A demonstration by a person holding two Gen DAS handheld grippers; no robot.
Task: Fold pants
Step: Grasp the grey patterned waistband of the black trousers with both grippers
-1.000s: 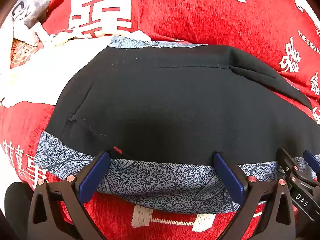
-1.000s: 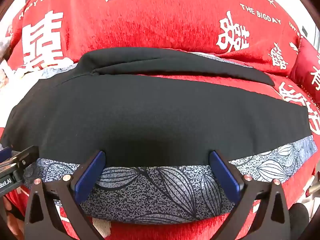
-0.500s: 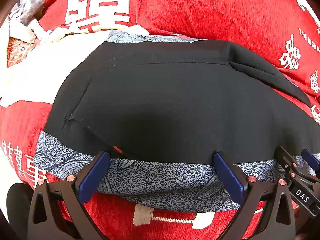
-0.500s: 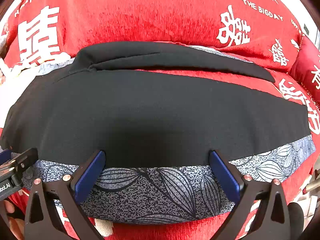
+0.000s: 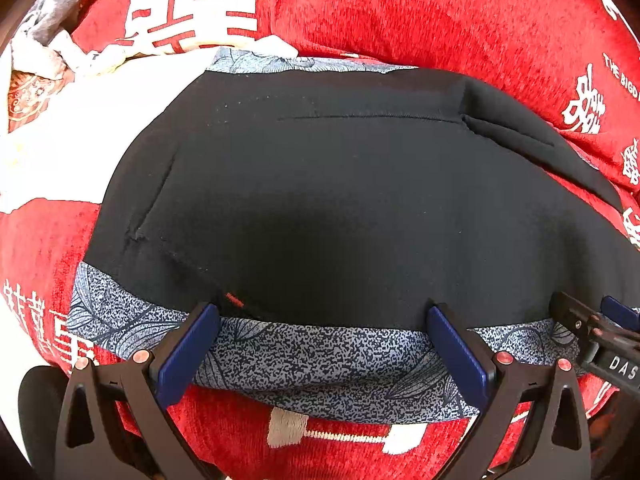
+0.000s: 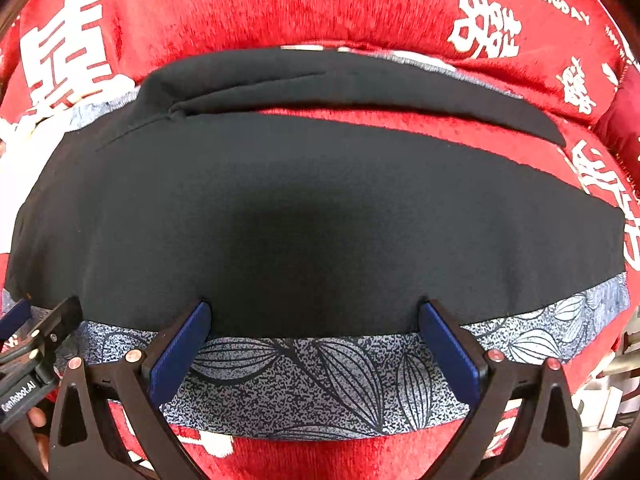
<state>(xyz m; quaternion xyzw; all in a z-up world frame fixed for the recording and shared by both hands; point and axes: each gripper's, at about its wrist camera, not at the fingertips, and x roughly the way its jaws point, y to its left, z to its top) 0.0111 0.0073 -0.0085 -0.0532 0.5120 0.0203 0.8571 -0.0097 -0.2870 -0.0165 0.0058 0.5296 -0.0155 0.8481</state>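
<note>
Across the frame's centre: pants, black with a grey leaf-print side band, spread flat on a red cover with white lettering. Left tool and right tool: each wide apart, astride the near band, gripping nothing. Progress: legs apparently part open, far leg at upper right; folding largely still to do. Upper left: crumpled cloths, clear of the pants. No obstruction seen.
</note>
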